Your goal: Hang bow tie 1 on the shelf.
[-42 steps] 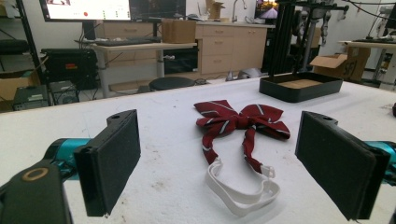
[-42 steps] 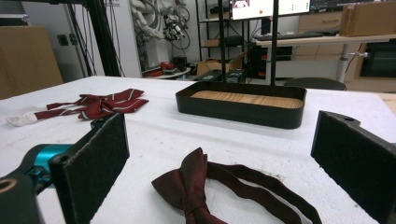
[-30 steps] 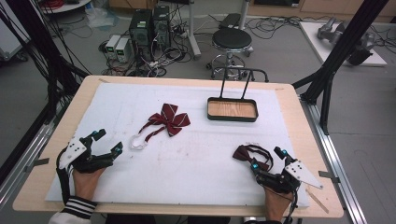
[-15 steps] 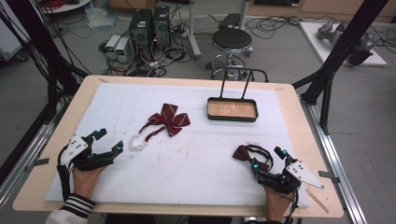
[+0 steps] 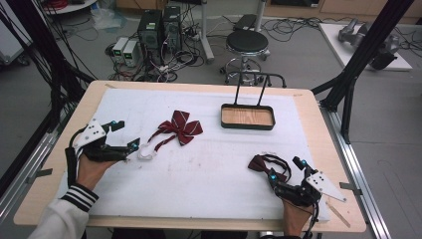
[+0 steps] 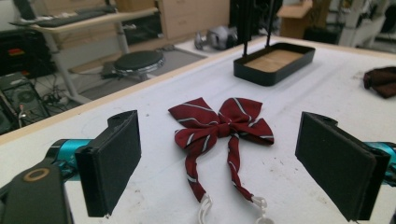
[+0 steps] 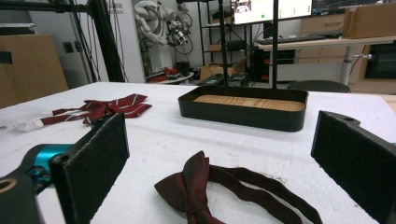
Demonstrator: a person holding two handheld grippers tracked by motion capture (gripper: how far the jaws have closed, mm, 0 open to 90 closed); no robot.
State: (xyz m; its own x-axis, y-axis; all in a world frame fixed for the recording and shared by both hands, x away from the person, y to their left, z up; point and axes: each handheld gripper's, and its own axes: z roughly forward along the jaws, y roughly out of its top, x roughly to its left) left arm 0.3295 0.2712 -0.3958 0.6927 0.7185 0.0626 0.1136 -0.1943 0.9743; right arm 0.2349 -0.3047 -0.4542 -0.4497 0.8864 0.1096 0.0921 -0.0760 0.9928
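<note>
A red striped bow tie (image 5: 179, 127) (image 6: 219, 123) lies on the white mat left of centre, its tails ending in a white clasp (image 5: 146, 153). My left gripper (image 5: 125, 134) (image 6: 224, 163) is open just left of that clasp, its pads (image 6: 112, 163) either side of the tails and apart from them. Near the front right lies a dark maroon bow tie (image 5: 266, 164) (image 7: 196, 189) with a looped strap. My right gripper (image 5: 286, 169) (image 7: 224, 163) stands open right behind it, not touching. Towards the back is a black tray (image 5: 247, 126) (image 7: 243, 116) with a wooden floor and a tall handle.
The white mat (image 5: 209, 174) covers most of the wooden table (image 5: 45, 199). Behind the table stand a stool (image 5: 246, 42) and computer cases (image 5: 159, 30) with cables. Black frame posts (image 5: 358, 59) rise at both sides.
My left gripper has moved forward and to the right, closing in on the striped bow tie's clasp. The right gripper and both bow ties have stayed put.
</note>
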